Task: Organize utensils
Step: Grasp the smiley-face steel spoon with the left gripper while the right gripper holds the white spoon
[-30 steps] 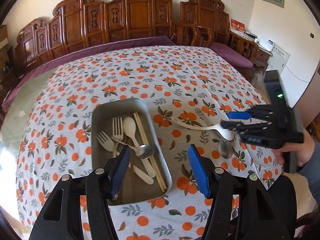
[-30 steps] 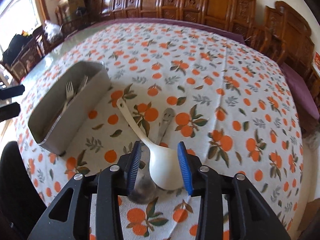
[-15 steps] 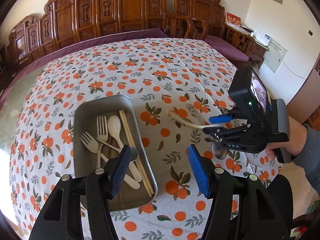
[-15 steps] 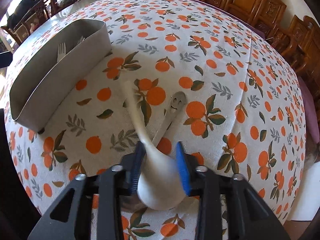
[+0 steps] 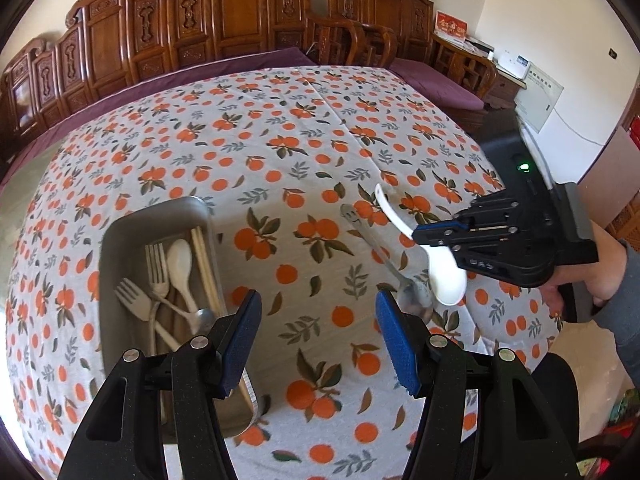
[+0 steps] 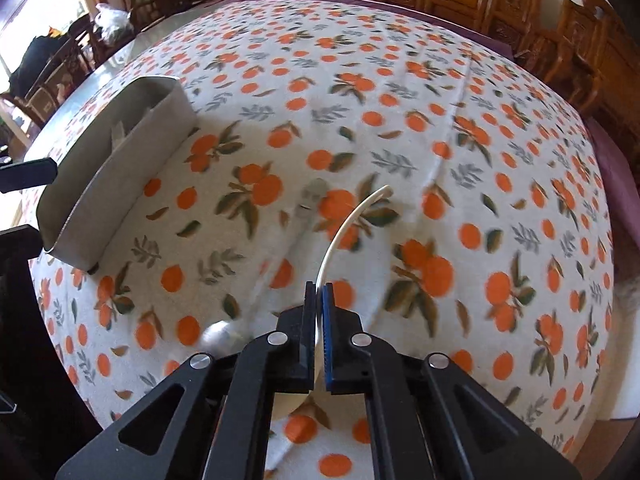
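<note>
Right hand-held gripper (image 6: pixel 318 300): clamping tight on the white spoon (image 5: pixel 444 276), pads pressing its neck, handle curving away over the worktop (image 5: pixel 280 152).
White spoon: hanging bowl-down, lifted clear of the orange-print cloth.
Left hand-held gripper (image 5: pixel 316 332): standing moderately wide, holding nothing, hovering between the tray (image 5: pixel 120 232) and the metal spoon (image 5: pixel 384 264).
Metal spoon: lying on the cloth just beside the white spoon.
Tray: sitting at the left, holding forks, spoons and chopsticks.
</note>
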Tool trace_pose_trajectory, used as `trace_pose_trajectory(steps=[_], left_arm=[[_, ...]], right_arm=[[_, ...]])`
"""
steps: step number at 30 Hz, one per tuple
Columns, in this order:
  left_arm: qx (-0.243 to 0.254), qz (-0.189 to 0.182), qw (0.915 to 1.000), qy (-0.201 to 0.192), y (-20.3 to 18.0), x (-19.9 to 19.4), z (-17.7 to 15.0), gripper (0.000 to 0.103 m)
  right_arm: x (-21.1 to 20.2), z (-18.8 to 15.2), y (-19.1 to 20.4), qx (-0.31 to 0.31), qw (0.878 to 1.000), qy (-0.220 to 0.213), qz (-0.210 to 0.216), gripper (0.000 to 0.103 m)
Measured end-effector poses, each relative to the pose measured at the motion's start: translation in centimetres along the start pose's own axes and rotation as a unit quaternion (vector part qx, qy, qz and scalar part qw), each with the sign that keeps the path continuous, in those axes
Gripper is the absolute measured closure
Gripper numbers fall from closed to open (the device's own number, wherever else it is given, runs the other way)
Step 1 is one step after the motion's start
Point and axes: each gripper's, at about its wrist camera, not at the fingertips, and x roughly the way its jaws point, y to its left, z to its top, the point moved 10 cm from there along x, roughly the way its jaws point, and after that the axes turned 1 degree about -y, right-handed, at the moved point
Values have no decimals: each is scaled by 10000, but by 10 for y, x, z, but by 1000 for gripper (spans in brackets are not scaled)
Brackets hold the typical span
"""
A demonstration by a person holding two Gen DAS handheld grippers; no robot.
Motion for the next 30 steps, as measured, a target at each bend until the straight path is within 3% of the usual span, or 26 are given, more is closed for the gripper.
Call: trace_pose_trajectory(steps=[18, 30], left_arm=[[-177, -169, 9987, 450, -42, 76, 8, 47], [-209, -11, 9939, 1082, -65, 119, 0, 72]], right_arm=[[-35, -28, -48, 583, 9970, -494, -126, 100], [-48, -49, -52, 995, 9924, -716, -64, 99]])
